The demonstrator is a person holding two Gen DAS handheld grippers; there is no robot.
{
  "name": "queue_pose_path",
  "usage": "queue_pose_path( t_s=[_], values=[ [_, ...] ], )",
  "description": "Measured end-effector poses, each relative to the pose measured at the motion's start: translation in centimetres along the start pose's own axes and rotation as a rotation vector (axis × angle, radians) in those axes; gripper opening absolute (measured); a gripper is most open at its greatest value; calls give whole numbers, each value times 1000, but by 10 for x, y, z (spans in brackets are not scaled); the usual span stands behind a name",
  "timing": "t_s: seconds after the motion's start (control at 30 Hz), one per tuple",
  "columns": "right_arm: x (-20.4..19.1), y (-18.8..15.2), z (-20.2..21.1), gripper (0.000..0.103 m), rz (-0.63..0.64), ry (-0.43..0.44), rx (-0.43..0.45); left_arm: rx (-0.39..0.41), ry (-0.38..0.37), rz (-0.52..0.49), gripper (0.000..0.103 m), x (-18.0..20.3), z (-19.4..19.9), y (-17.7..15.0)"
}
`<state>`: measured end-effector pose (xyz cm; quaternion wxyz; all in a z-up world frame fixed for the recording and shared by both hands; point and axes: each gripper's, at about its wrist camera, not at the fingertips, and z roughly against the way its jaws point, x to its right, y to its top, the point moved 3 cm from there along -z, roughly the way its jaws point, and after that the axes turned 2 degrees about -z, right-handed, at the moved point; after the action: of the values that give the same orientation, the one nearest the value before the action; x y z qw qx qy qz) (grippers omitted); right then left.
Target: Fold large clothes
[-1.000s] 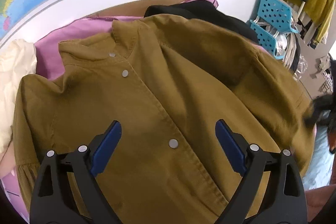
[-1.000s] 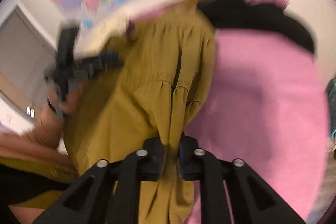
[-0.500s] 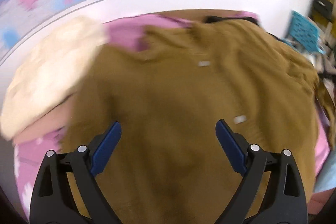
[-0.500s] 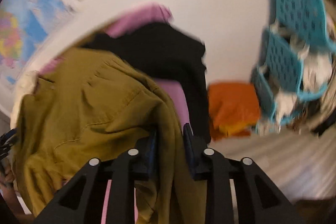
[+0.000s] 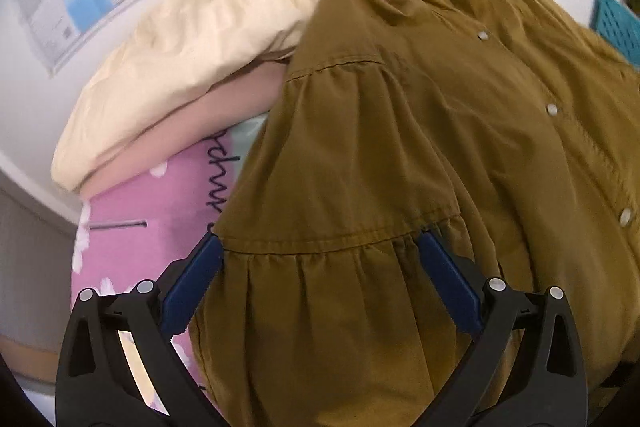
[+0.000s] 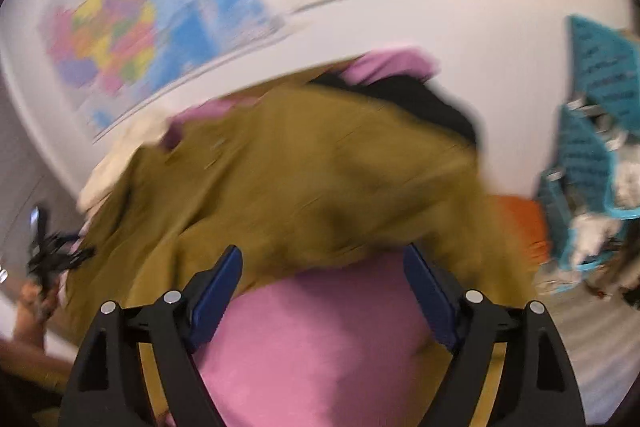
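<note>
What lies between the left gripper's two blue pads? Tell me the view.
In the left wrist view, the gathered sleeve of the mustard-brown button-up shirt spans the gap of the open left gripper; pink printed bedsheet shows beside it.

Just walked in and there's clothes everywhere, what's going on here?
A person with a gripper in each hand is folding a mustard button-up shirt spread on a pink sheet. The right gripper is opening, with no cloth between its fingers. The left gripper hovers open over the gathered sleeve.
</note>
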<state>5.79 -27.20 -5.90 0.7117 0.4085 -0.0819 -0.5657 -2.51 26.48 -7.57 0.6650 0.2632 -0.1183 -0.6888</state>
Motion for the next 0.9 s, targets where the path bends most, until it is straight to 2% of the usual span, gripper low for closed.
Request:
queue_pose_path(
  t_s=[0.03,0.07,0.1,0.17,0.2,0.27,0.33,0.37,0.4,0.43,0.47,0.5,0.57,0.6,0.7,0.73,0.8,0.83,0.9],
  values=[
    [-6,-5,-6,81,1,19,-18,0,-23,4,87,0,-2,0],
    [-13,-13,-18,81,-1,41,-52,-1,-58,20,62,-2,-2,0],
    [-19,-21,-30,81,-7,59,-85,-7,-52,33,34,-7,-2,1],
    [-27,-31,-45,80,-26,100,-125,-1,22,35,11,-18,3,3],
    [-32,-35,-51,80,-30,117,-141,17,37,69,10,-32,9,8],
    [-42,-38,-56,79,-31,128,-140,43,75,138,10,-62,25,19],
    [-43,-37,-55,79,-46,144,-132,76,207,182,13,-95,41,30],
    [-42,-36,-54,79,-58,168,-121,70,276,202,29,-111,43,35],
    [-42,-35,-53,79,-69,193,-114,51,353,211,67,-121,41,37],
    [-41,-37,-52,79,-77,201,-110,16,545,188,81,-130,35,39],
    [-42,-39,-52,79,-80,186,-109,1,663,138,87,-129,28,39],
    [-42,-41,-53,79,-77,170,-113,-16,695,110,87,-122,23,38],
    [-38,-47,-53,79,-95,185,-120,-16,645,107,85,-109,21,34],
    [-37,-50,-52,79,-101,190,-122,5,575,110,85,-101,25,31],
    [-34,-56,-50,79,-128,187,-118,123,211,131,88,-70,50,11],
    [-33,-59,-48,79,-136,194,-117,151,88,110,90,-54,57,2],
    [-32,-65,-44,79,-147,224,-95,180,-34,61,92,-28,66,-13],
    [-35,-67,-44,80,-148,248,-92,171,-130,30,92,-10,69,-24],
    [-41,-68,-47,80,-138,266,-85,163,-240,-14,92,15,73,-36]
  ],
)
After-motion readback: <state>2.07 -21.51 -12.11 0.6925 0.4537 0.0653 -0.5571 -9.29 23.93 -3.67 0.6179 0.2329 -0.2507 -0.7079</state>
